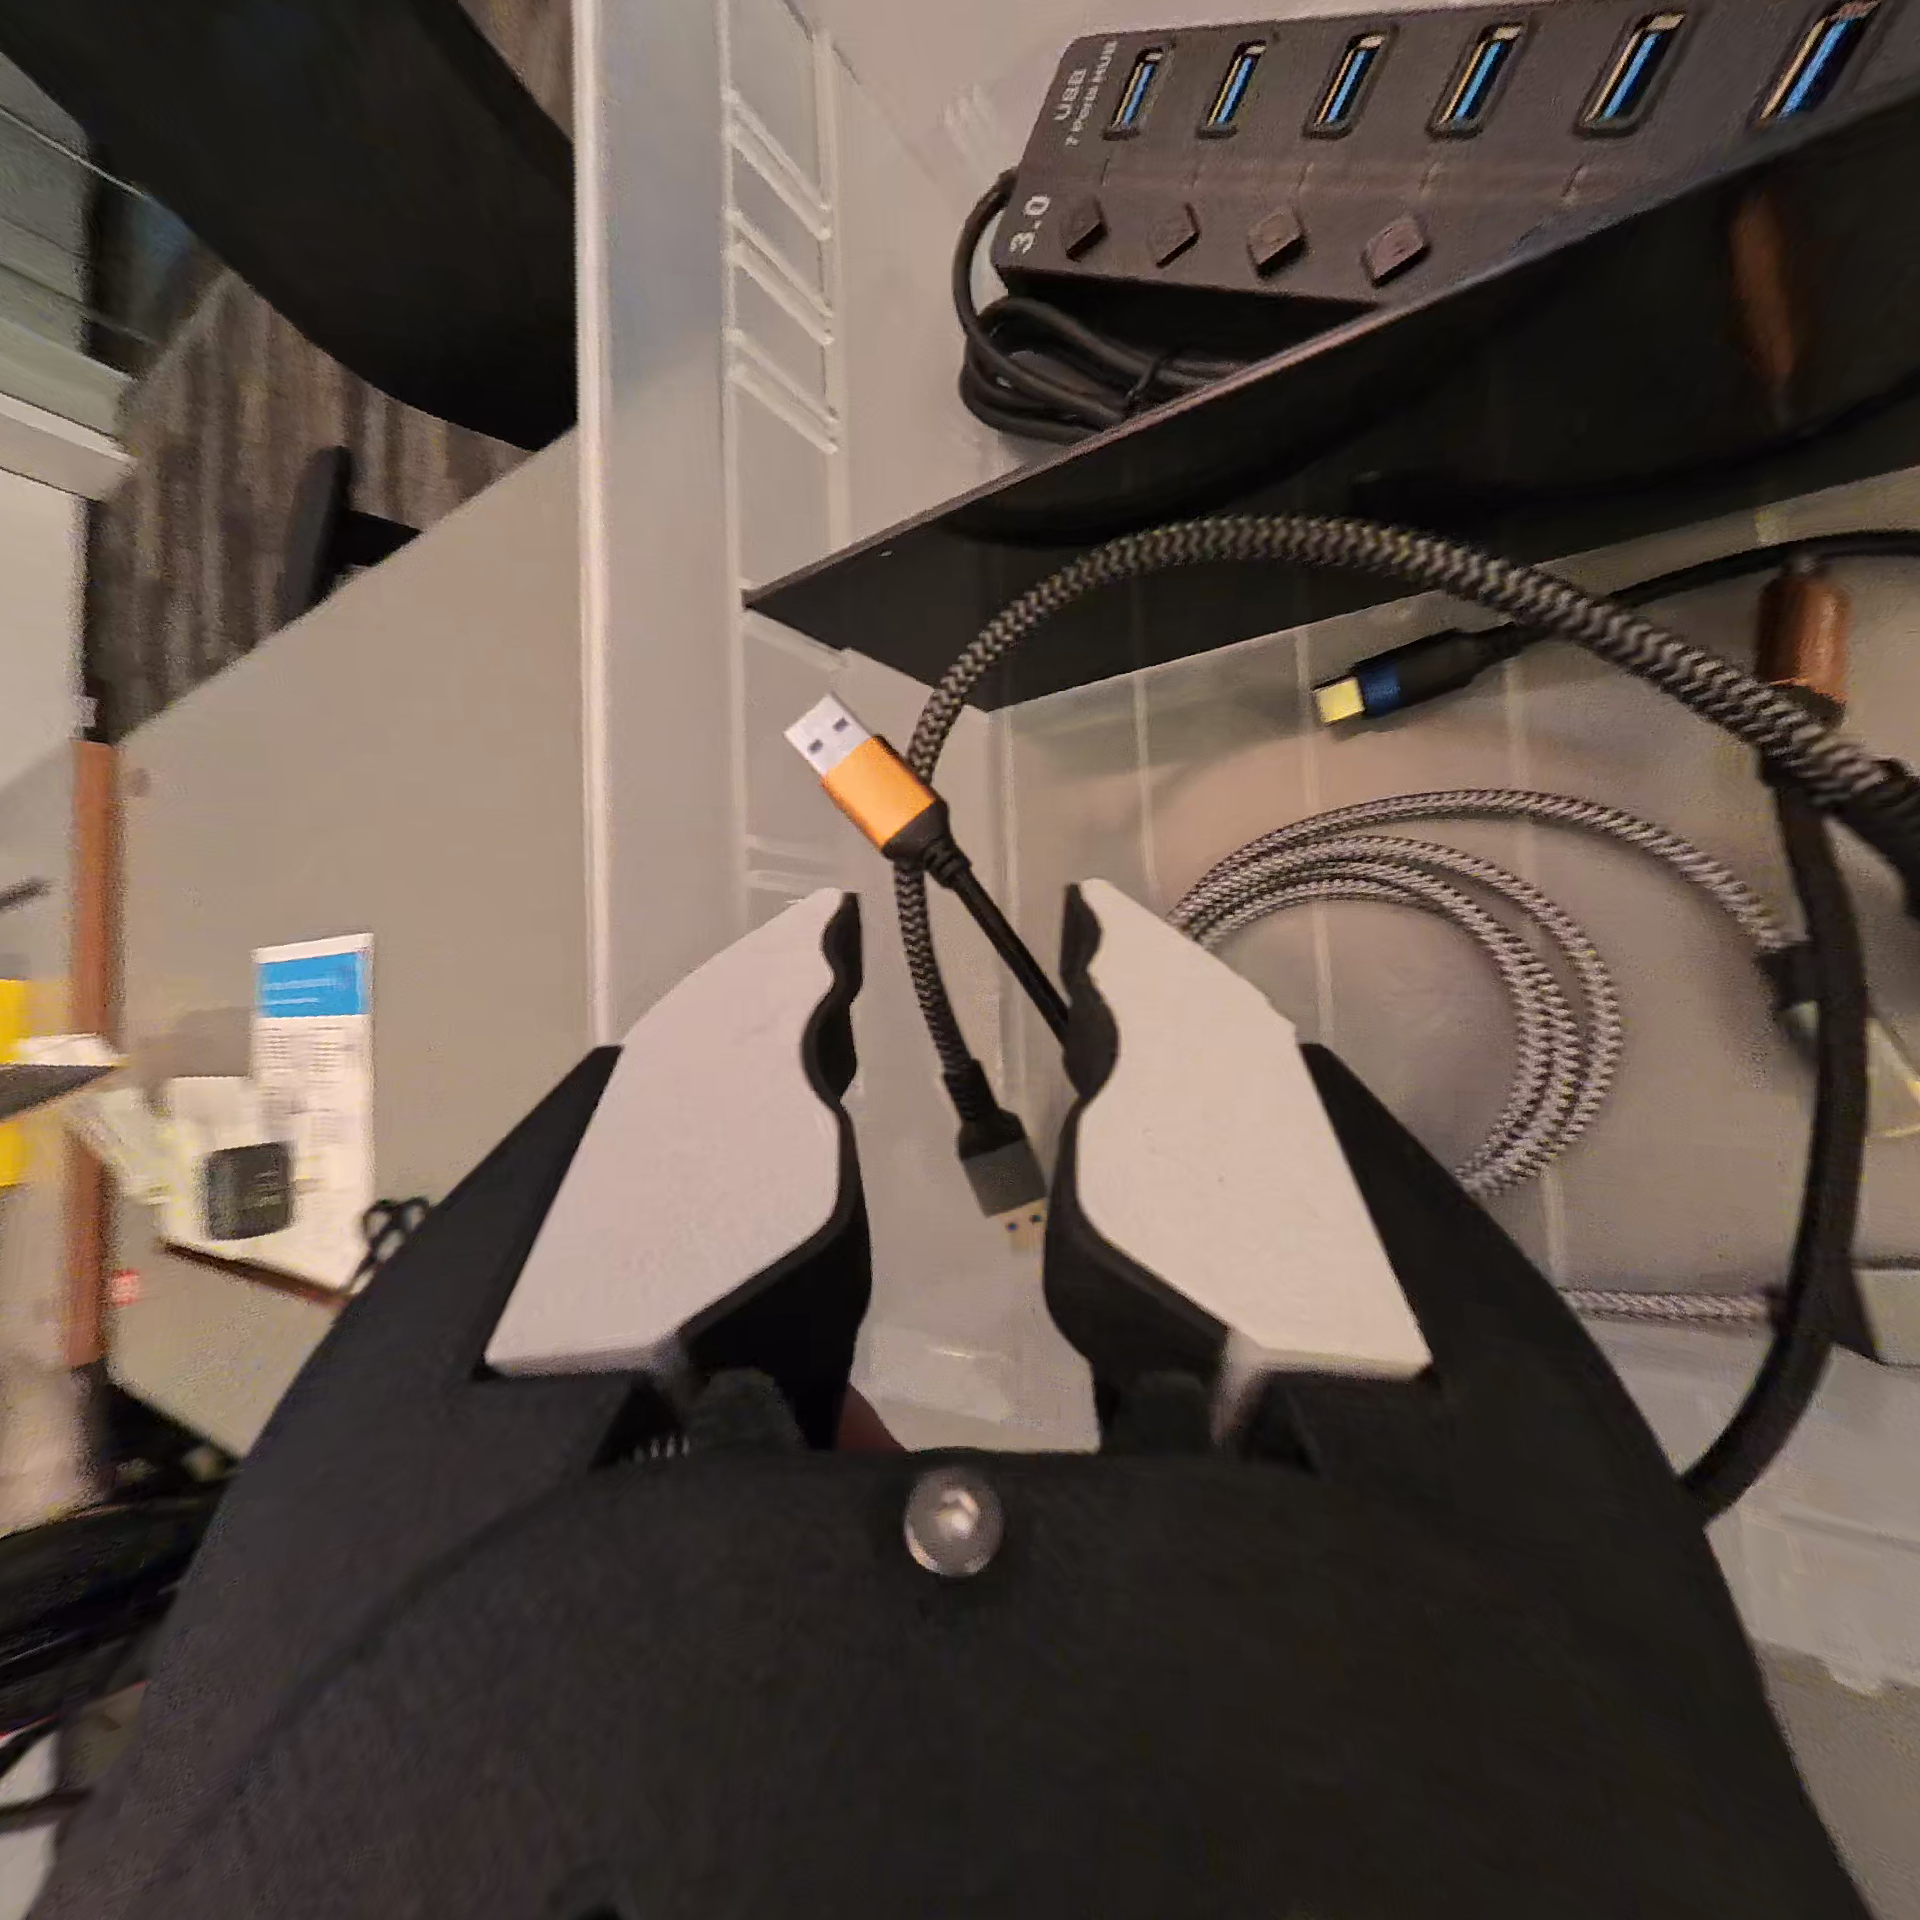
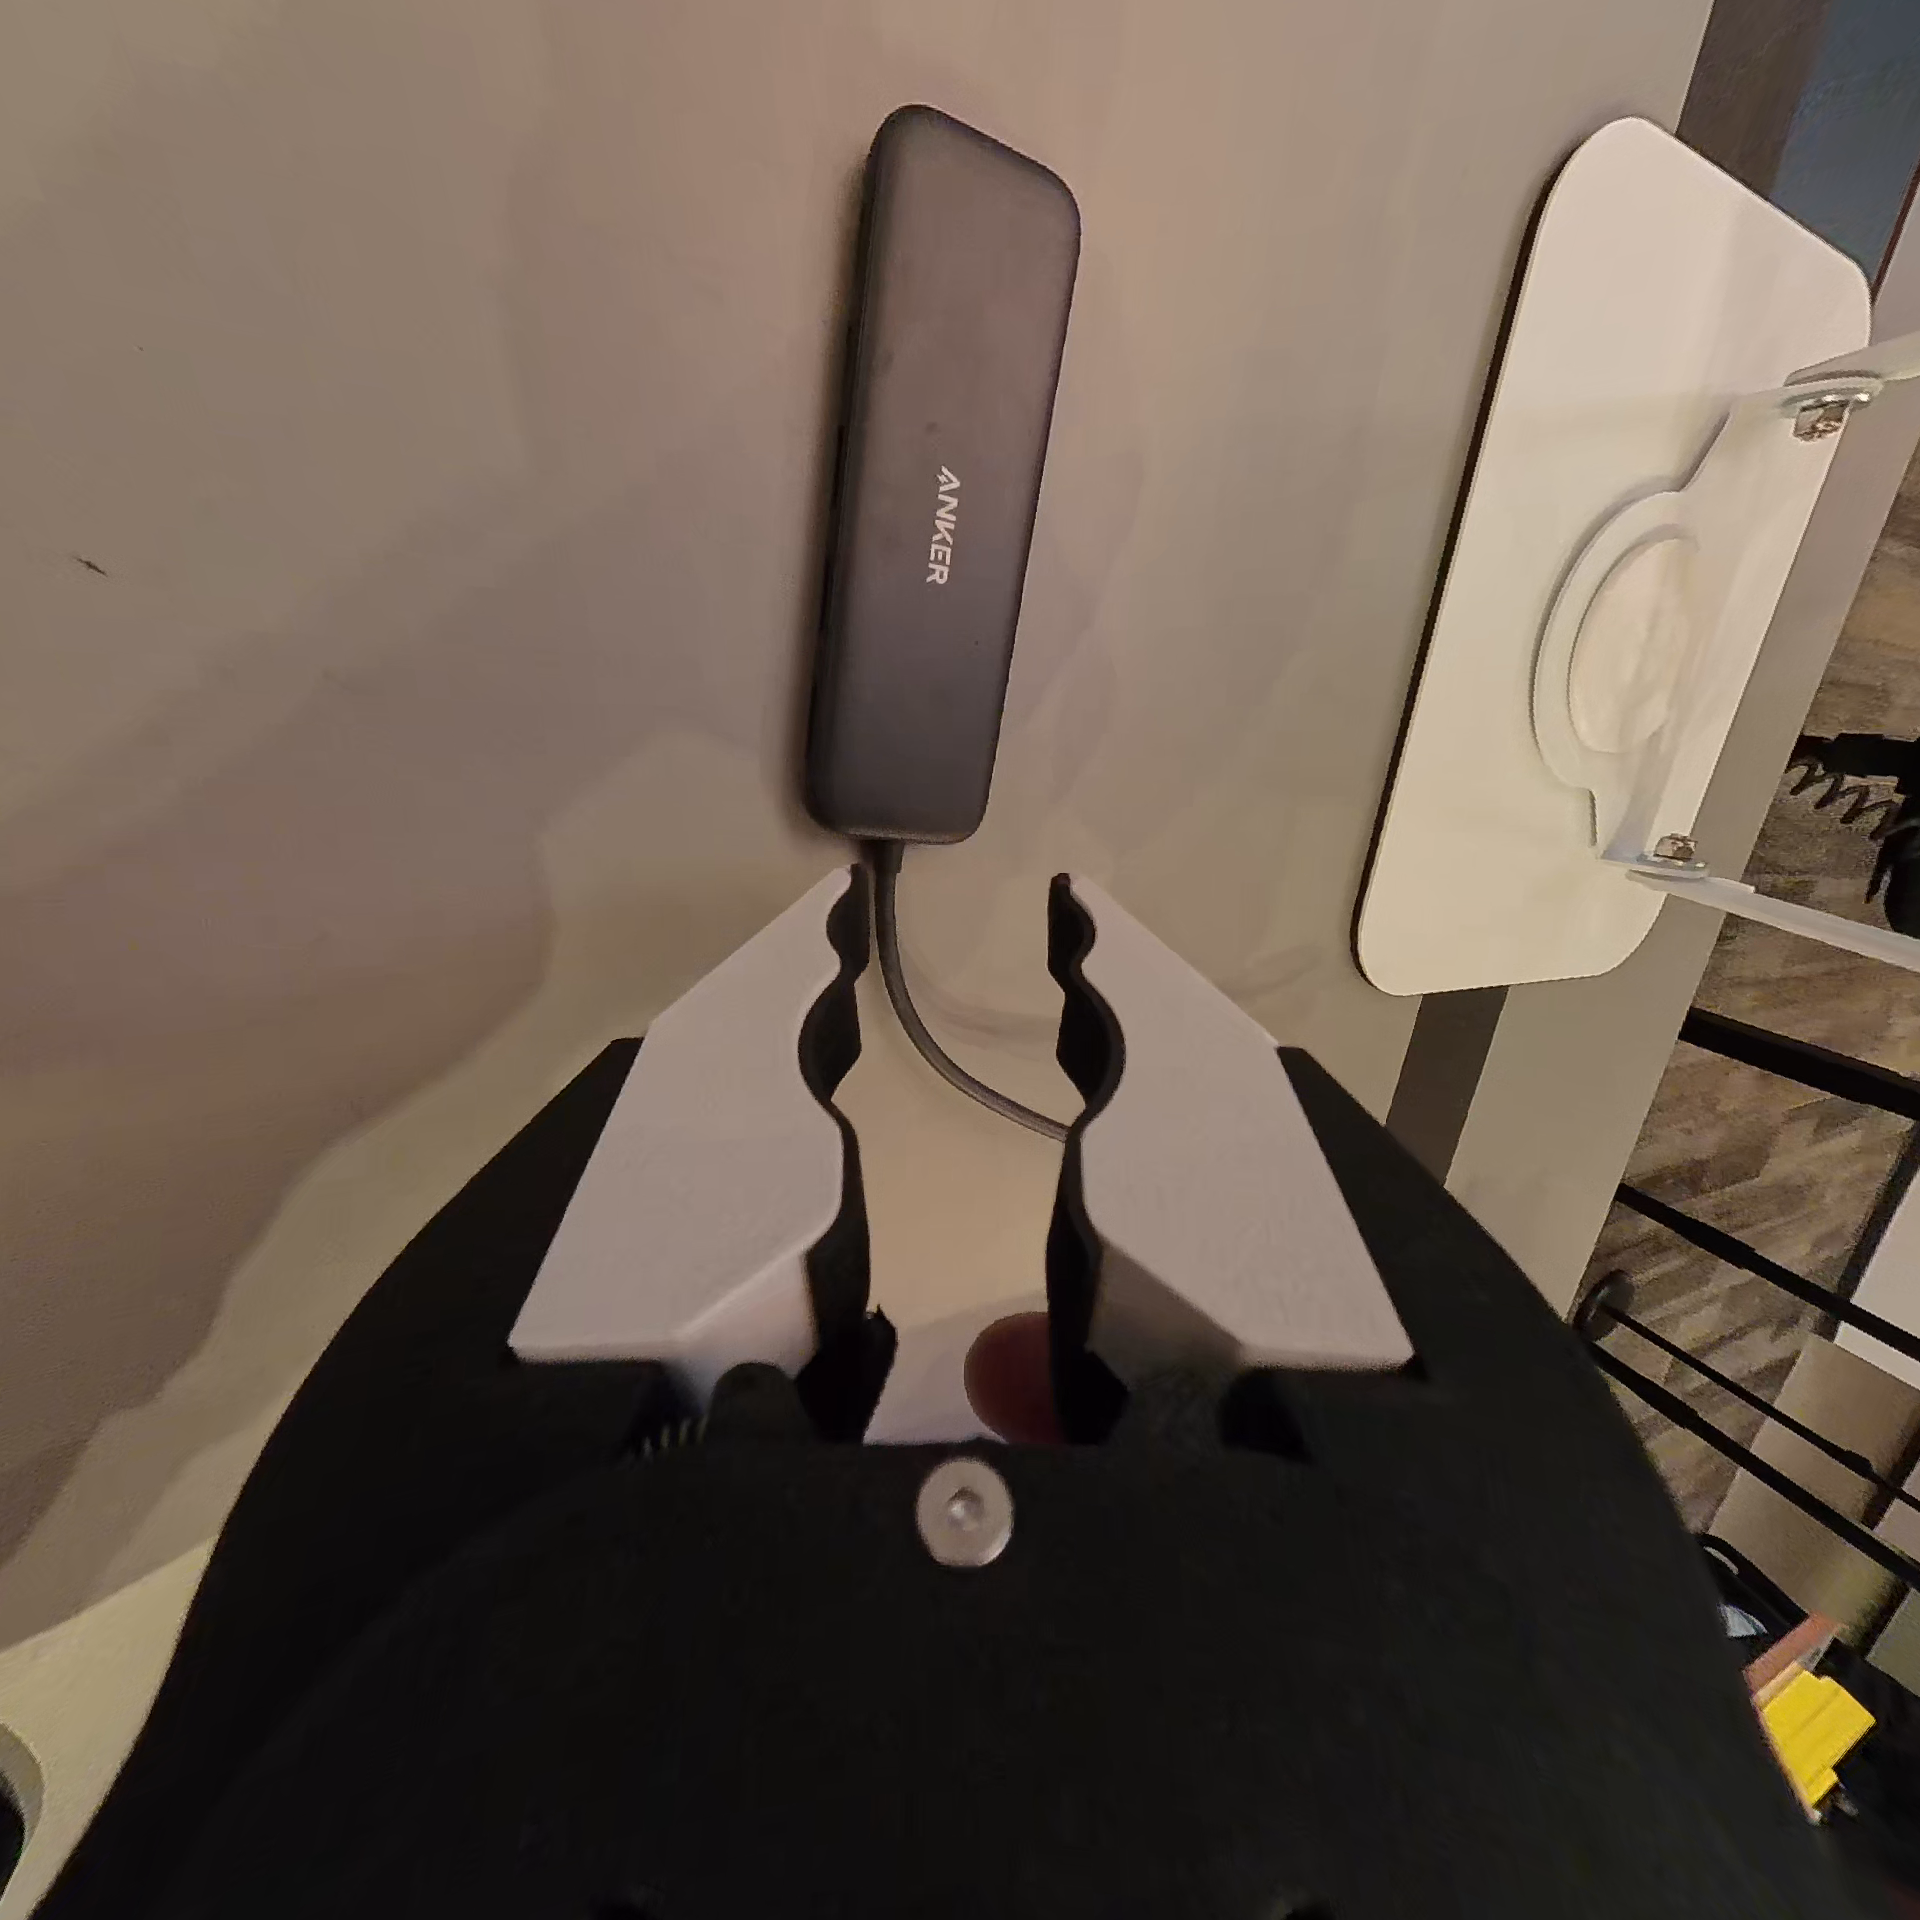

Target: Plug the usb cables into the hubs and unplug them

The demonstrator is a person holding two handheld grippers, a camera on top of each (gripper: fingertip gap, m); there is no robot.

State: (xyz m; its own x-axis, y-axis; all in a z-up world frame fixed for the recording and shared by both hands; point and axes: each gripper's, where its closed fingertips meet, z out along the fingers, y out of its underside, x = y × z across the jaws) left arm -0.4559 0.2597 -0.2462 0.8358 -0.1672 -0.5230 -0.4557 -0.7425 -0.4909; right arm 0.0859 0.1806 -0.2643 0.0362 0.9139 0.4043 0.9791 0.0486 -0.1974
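1. Left gripper (image 1: 961, 904), black body with pale fingers (image 1: 717, 1122), parted to a moderate gap and gripping nothing.
2. Seen between those fingers: grey plug (image 1: 1006, 1174) on a braided cable (image 1: 1351, 551); whether touching a finger, hard to tell at this angle.
3. Just past the fingertips: orange plug (image 1: 878, 795), metal tip pointing up-left, lying free on a translucent bin lid (image 1: 665, 520).
4. Farther right on the same pale surface: coiled grey braid (image 1: 1507, 987) and a small blue-banded plug (image 1: 1371, 696).
5. Upper right: black hub (image 1: 1455, 156) with a row of blue ports and square buttons, its own cord bunched at the left end, sitting behind a dark slanted edge (image 1: 1143, 468).
6. Left margin, blurred: white box with a blue band (image 1: 312, 1039), dark carpet beyond.
7. Right gripper (image 2: 954, 883), likewise parted and holding nothing, over a plain pale table (image 2: 364, 520).
8. Straight ahead: slim grey hub (image 2: 935, 468) flat on the table, its cord (image 2: 935, 1049) curving back between the fingers toward the right one.
9. Right side: white plate (image 2: 1558, 520) at the table edge, clear bracket on it; black wire rack (image 2: 1766, 1195) and patterned floor below.
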